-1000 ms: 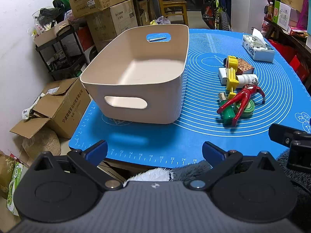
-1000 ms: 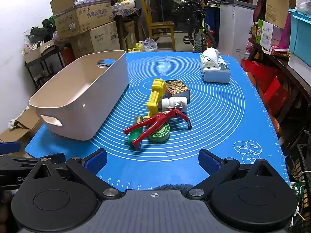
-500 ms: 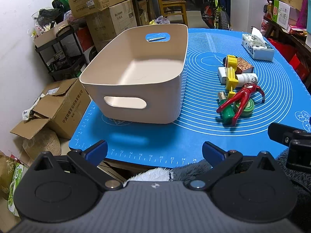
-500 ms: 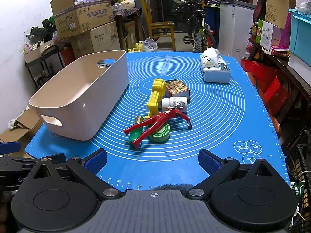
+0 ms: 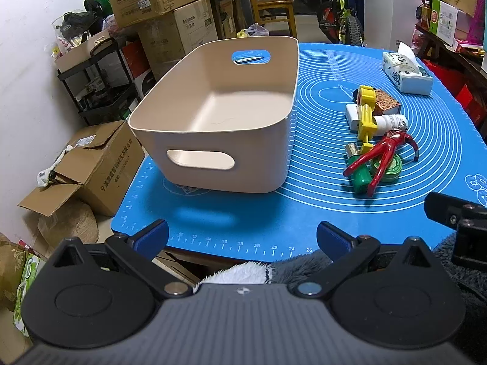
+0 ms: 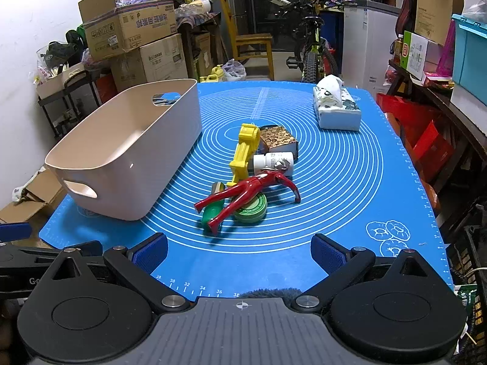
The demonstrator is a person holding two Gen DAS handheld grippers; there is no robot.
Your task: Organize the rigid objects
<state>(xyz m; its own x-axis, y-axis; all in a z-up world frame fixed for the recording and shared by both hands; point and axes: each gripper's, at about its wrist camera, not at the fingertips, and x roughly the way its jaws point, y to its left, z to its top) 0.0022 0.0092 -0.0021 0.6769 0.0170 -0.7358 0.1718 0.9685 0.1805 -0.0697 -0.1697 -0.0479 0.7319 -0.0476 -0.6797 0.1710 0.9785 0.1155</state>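
An empty beige bin (image 5: 210, 140) (image 6: 121, 164) stands on the left of the blue mat (image 6: 334, 167). To its right lies a pile: a red figure (image 6: 246, 191) (image 5: 380, 158) over a green round tin (image 6: 251, 210) and a green bottle (image 6: 211, 213), a yellow toy (image 6: 245, 152), a white bottle (image 6: 272, 161) and a patterned brown box (image 6: 278, 138). My left gripper (image 5: 242, 237) is open and empty at the mat's near edge, in front of the bin. My right gripper (image 6: 239, 251) is open and empty, just short of the pile.
A tissue box (image 6: 336, 109) sits at the mat's far right. Cardboard boxes (image 5: 88, 164) and a black shelf (image 5: 100, 91) stand left of the table. A chair (image 6: 252, 48) and a bicycle (image 6: 313, 51) are beyond the far edge.
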